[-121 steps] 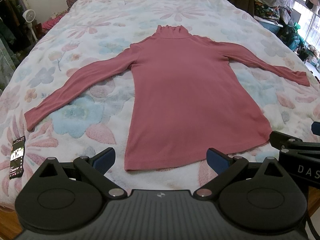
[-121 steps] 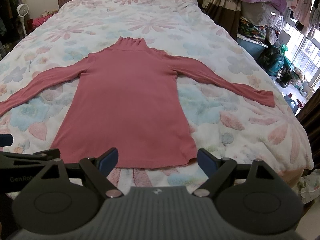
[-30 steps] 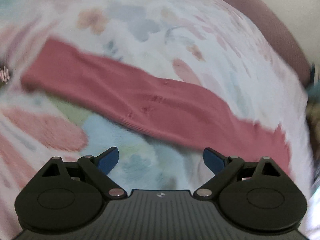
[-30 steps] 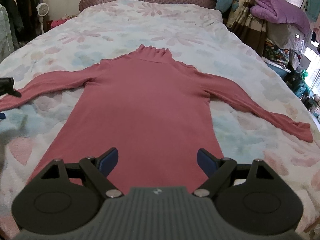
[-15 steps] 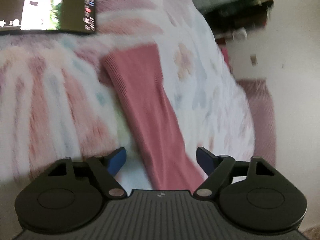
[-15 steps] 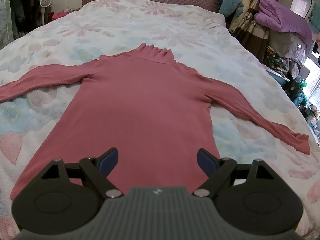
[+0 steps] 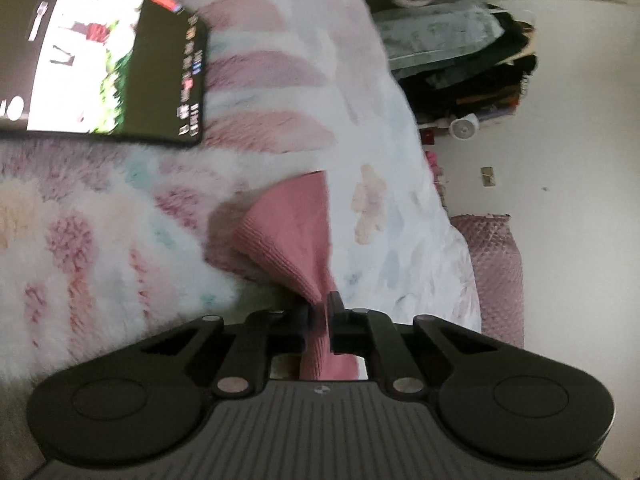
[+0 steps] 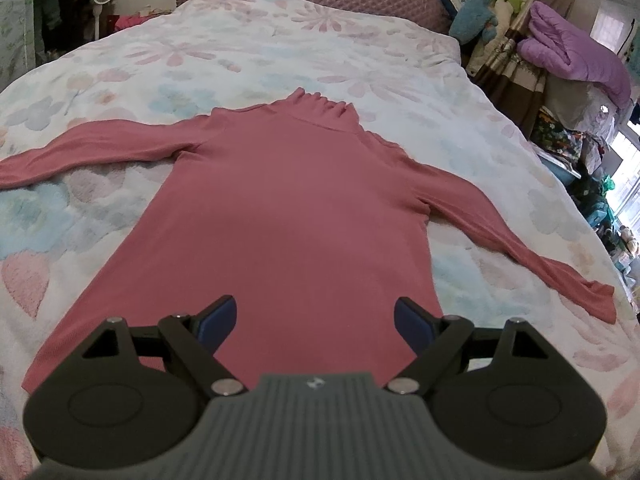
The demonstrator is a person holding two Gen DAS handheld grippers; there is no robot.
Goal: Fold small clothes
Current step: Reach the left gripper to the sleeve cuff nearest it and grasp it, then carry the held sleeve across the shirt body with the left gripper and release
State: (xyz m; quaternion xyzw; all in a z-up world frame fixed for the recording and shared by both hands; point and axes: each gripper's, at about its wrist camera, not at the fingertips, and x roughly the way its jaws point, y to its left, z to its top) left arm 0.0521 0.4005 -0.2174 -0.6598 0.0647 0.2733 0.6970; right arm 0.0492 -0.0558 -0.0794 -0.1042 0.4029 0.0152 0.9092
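We have the left tool (image 7: 319, 312) just clamped on the left sleeve (image 7: 294, 236) of the soft, limp pink top (image 8: 288, 216) spread flat on the bed (image 8: 248, 52), near its cuff, a sound hold for folding inward, while our right tool (image 8: 316, 320) hovers spread above the hem.

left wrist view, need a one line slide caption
Left gripper shut on the pink sleeve, phone lying on the floral blanket.

You have a pink turtleneck top (image 8: 288, 208) of fine ribbed knit, matt and soft. Under it the bed's blanket (image 8: 248, 52) is fluffy, long-piled fleece. The phone (image 7: 100, 60) is glossy glass; your left gripper (image 7: 320, 320) is matt black plastic with shiny metal pins.
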